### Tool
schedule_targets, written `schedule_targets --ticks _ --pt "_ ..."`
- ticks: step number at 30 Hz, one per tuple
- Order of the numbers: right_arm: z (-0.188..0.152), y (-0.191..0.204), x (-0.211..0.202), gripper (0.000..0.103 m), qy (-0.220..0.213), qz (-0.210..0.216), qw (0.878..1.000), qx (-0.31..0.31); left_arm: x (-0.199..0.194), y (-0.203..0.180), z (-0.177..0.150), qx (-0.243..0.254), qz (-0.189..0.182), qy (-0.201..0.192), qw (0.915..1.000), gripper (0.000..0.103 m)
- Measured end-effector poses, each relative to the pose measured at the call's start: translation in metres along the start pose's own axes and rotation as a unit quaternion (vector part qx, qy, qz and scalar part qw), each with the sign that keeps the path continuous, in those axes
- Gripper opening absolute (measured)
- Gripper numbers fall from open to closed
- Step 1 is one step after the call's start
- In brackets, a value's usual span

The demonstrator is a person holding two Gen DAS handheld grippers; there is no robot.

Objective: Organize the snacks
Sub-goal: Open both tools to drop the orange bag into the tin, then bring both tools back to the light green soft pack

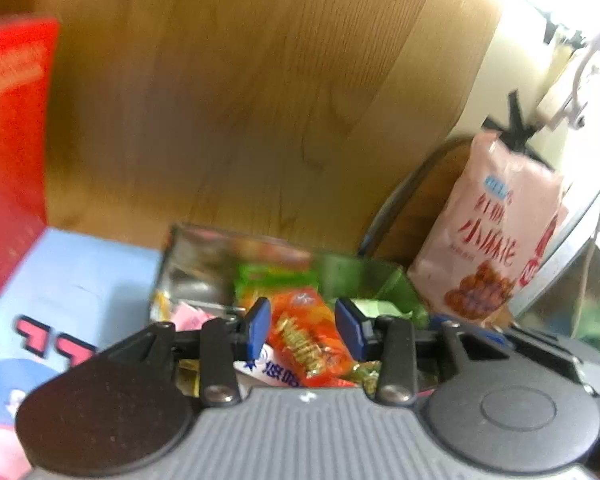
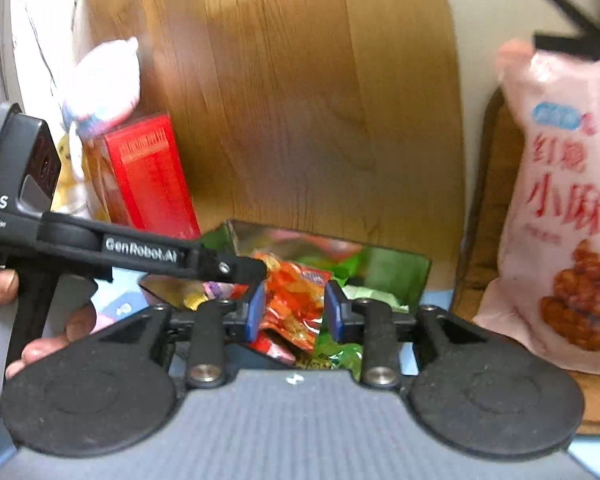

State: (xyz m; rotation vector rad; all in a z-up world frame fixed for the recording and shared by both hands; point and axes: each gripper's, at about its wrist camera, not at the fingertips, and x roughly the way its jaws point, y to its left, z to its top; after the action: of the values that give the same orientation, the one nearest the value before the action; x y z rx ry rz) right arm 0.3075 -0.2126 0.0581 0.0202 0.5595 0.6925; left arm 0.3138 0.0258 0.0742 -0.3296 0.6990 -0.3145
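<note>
- An orange packet is seen lying atop other snacks in the mirrored box, just beyond both grippers.
- The left gripper is held partly open; the packet is framed between its blue pads, but contact cannot be told.
- The right gripper is likewise partly open, nothing visibly pinched.
- The packet's long axis is judged to run away from the fingers; neither hand is clearly nearer.

Open-topped snack bin hemmed between red box and pink bag
</note>
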Motion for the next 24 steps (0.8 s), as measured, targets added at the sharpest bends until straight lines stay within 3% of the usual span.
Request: schedule_targets --ticks 4,6,8,12,16,22,24 --pt "-0.013 0.005 -0.043 0.043 -0.056 0.003 0.998 0.035 -0.042 -0.007 -0.007 -0.010 0.003 -0.035 0.9994 0.040" --pt "-0.027 0.009 -0.062 0.051 -0.077 0.004 0.996 0.052 -0.063 -0.016 -0.021 -0.002 0.006 -0.045 0.9990 0.041" --pt "-0.047 0.016 -0.078 0.052 -0.093 -0.003 0.993 0.070 -0.078 -0.028 -0.041 0.016 0.022 -0.052 0.9983 0.044" --pt "-0.088 0.031 -0.100 0.053 -0.088 -0.016 0.989 0.115 -0.102 -0.042 -0.092 0.062 0.051 -0.052 0.9955 0.044" --pt "-0.123 0.051 -0.122 0.058 -0.084 -0.023 0.985 0.146 -0.118 -0.042 -0.133 0.073 0.067 -0.034 0.9945 0.047" --pt "-0.135 0.076 -0.142 0.060 -0.089 -0.041 0.986 0.138 -0.153 -0.037 -0.164 0.085 0.096 -0.046 0.9907 0.056" --pt "-0.136 0.078 -0.147 0.065 -0.095 -0.041 0.983 0.150 -0.163 -0.035 -0.168 0.085 0.108 -0.056 0.9888 0.059"
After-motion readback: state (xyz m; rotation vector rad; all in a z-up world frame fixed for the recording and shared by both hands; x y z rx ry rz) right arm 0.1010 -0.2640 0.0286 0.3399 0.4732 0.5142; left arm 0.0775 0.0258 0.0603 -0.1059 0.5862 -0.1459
